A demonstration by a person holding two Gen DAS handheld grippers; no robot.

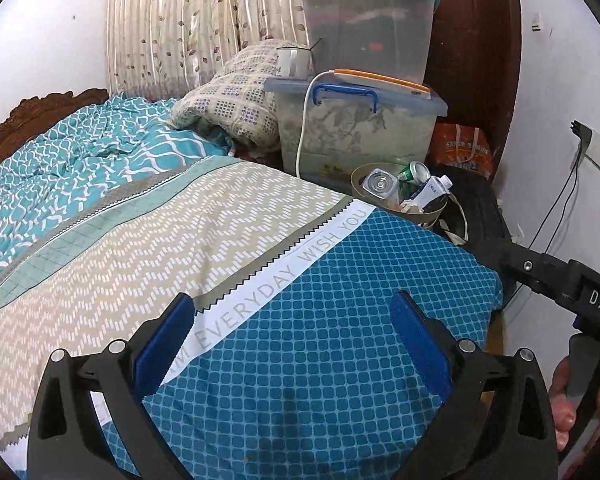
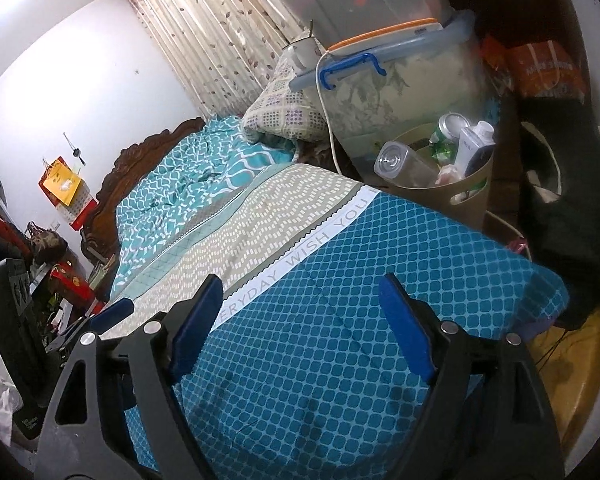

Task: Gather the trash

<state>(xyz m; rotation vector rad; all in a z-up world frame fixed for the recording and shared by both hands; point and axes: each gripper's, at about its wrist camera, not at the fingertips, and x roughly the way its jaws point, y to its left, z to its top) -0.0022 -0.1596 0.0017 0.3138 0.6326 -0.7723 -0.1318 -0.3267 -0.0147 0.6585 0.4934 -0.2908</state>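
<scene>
One tan bin (image 2: 474, 184) holds one clear bottle (image 2: 404, 162), one green can (image 2: 446, 136) and one white carton (image 2: 474, 148); three plastic storage boxes (image 1: 360, 132) stacked, one mug (image 1: 292, 62), one pillow (image 1: 232, 108).

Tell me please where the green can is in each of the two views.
Left wrist view: the green can is right of centre, standing in the tan bin beyond the bed.
Right wrist view: upper right, green can in the same bin.
Shared landmark: the blue handle of the storage box.

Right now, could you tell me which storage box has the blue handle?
The lower clear box, beside the pillow; the tub stacked above has a teal lid.
</scene>
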